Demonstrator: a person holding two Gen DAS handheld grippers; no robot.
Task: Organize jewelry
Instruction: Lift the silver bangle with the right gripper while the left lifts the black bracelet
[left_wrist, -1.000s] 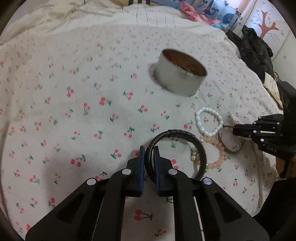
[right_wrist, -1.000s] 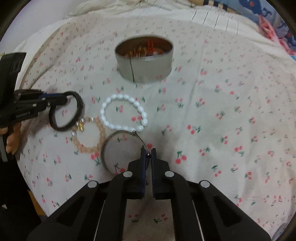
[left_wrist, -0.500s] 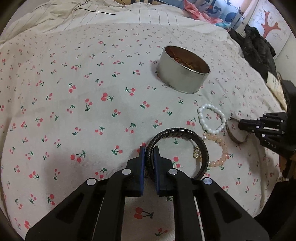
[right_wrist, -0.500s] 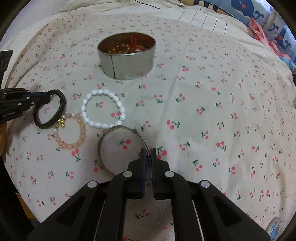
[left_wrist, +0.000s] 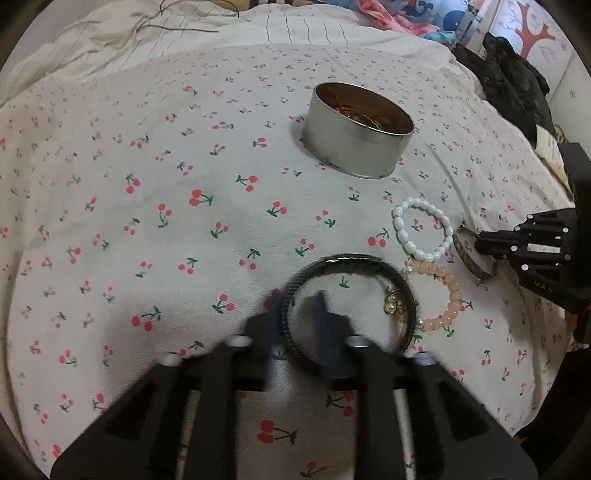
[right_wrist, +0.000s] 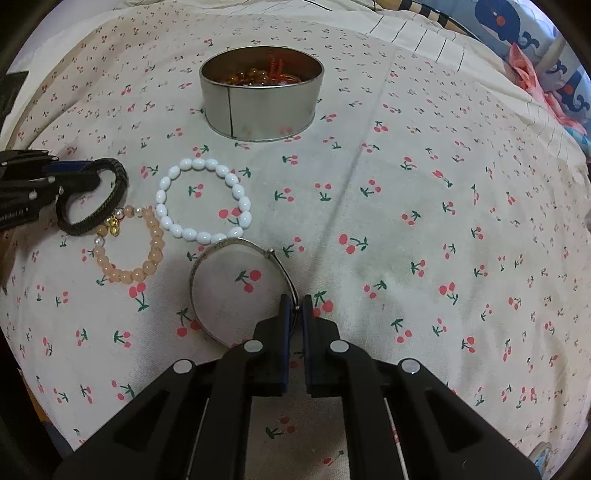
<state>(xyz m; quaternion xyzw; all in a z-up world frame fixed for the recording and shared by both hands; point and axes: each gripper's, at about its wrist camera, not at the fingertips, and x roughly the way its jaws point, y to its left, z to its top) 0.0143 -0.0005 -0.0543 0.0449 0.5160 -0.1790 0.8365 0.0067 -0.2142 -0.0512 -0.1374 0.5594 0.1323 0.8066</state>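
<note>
The far tin (right_wrist: 261, 94) already holds jewelry. Left gripper (left_wrist: 297, 317) clamps the black bracelet (left_wrist: 351, 306), right gripper (right_wrist: 295, 314) the silver bangle (right_wrist: 236, 284); two beaded bracelets remain

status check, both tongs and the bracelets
Left tongs shut on black bracelet. Right tongs shut on silver bangle. Tin open, path clear.

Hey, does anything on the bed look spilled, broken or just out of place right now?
Nothing looks spilled or broken. The round tin stands upright with its jewelry inside. The white bead bracelet and pink bead bracelet lie flat and whole. The left gripper holds the black bracelet; the right gripper pinches the silver bangle.
</note>
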